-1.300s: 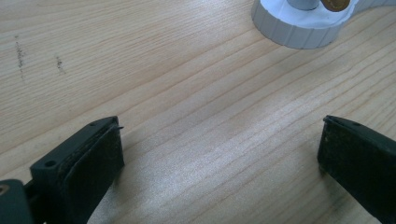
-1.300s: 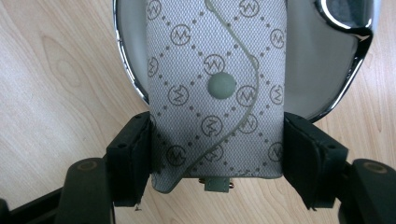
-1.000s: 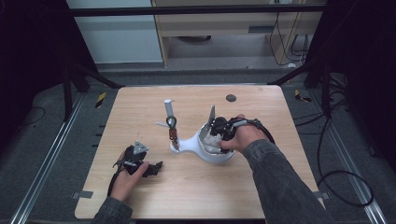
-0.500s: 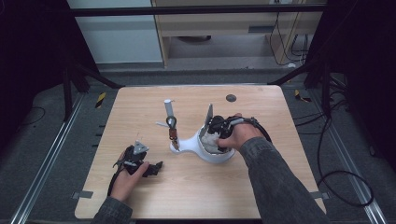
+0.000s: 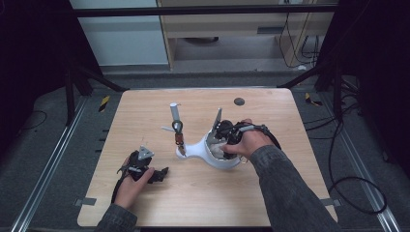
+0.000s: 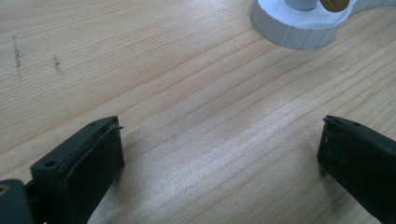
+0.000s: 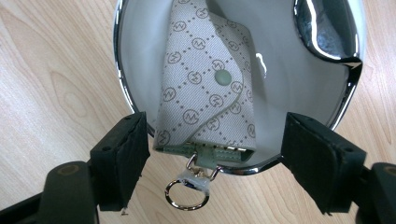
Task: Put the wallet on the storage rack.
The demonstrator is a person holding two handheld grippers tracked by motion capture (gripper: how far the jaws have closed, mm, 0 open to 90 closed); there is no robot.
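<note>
Right gripper has just opened, releasing the grey patterned fabric key pouch at twelve o'clock inside the white chrome-rimmed bowl; placement looks done.

Sitting on the worktop: one white bowl-shaped stand, one patterned key pouch (lying in the bowl, its one metal ring hanging over the rim), and two tongs, left and right.

I see a grey patterned fabric key pouch with a snap button lying slanted inside the white chrome-rimmed bowl, right of centre; its metal ring overhangs the near rim.
</note>
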